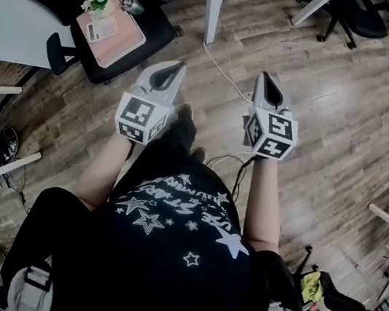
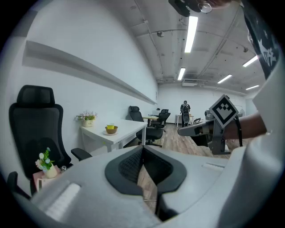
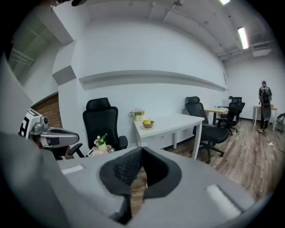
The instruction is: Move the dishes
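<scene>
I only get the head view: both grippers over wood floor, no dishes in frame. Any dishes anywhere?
Observer: Yes. Both gripper views show a brown bowl on a white table ahead.
Operator: Anything else on that table?
Observer: A small flower pot, apart from the bowl and nearer the wall.
Operator: Anyone else around?
Observer: One person stands far down the room, beyond the desks.

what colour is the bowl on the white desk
The bowl is brown; it shows best in the right gripper view.
</scene>
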### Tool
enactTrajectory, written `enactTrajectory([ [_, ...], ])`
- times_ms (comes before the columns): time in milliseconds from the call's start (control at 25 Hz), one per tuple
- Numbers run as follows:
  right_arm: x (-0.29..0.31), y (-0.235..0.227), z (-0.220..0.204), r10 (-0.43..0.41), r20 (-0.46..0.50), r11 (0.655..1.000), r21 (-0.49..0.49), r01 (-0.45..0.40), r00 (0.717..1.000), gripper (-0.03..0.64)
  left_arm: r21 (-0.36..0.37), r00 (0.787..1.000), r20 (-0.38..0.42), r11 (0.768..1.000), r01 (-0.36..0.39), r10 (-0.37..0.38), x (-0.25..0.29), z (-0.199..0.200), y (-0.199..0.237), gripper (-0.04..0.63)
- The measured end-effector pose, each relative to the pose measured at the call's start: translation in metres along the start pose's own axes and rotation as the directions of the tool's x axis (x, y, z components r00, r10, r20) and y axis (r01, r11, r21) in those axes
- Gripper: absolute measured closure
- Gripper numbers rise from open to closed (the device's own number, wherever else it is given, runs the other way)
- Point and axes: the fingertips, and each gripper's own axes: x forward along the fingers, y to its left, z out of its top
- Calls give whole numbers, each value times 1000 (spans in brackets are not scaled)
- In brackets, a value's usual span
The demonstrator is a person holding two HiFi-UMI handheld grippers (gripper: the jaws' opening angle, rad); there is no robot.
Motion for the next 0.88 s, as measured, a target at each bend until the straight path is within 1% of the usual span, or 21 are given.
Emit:
enactTrajectory([
  [120,-26,-1,0,4,17,1000,3,-4,1000,614,11,1000,3,1000,-20,20,-17,2,-20,584],
  [280,-53,0,-1,14,32,1000,-6,-14,999,614,-19,1000,3,1000,-23,23,-35,3,-42,584],
  [520,-78,-3,-9,20,40,1000,2,-20,999,614,-41,999,-12,999,-33,32,-50,-4,-64,584],
  [720,-83,-4,-12,24,58,999,31,-26,998,614,-41,999,-13,998,-39,39,-54,-4,-65,585],
  [840,-75,-8,-14,14,44,999,48,-16,999,612,-51,999,-11,998,-42,41,-48,-2,-58,584],
  [880,-71,-9,-13,21,40,998,50,-23,999,568,-52,999,-6,998,-42,41,-44,0,-54,584],
])
